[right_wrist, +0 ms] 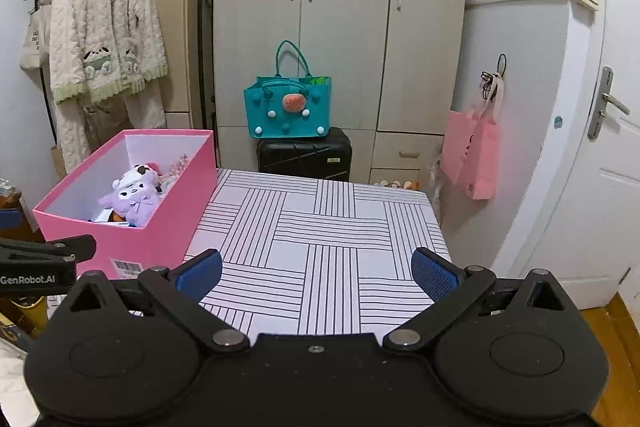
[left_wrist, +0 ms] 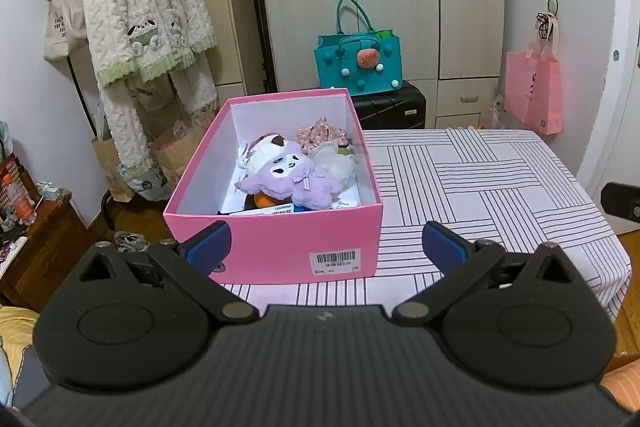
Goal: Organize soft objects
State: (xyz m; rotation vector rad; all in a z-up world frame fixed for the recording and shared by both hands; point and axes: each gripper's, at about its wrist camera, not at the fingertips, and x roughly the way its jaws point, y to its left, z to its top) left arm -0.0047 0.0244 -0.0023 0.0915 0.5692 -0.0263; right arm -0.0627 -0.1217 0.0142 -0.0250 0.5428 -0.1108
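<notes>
you're holding the left hand-held gripper [left_wrist: 326, 247] just in front of the pink box [left_wrist: 276, 239], fingers spread wide and nothing between the blue pads [left_wrist: 210, 245]. same deal on the other side: your right hand-held gripper [right_wrist: 316, 273] is hanging over the striped cloth of the counter [right_wrist: 320, 227], also wide and gripping nothing.

the soft stuff is all sitting inside the pink box, which is standing at the left edge of the counter. the purple plush [left_wrist: 296, 177] is lying on top, face up, with a white plush [left_wrist: 266, 151] tucked right behind it and touching it. a floral fabric piece [left_wrist: 322, 135] is bunched in the far right corner, and something sheer and white [left_wrist: 340, 159] is sitting next to it against the right wall. there's an orange bit [left_wrist: 263, 201] peeking out under the purple plush, can't tell what it is.

from the right wrist view you're seeing the same box [right_wrist: 160, 227] off to the left, with the purple plush [right_wrist: 134, 199] showing over the rim. the left gripper is poking in at the left edge there too, just beside the box.

behind the counter a teal bag [right_wrist: 290, 109] is sitting on a black suitcase [right_wrist: 306, 155].
</notes>
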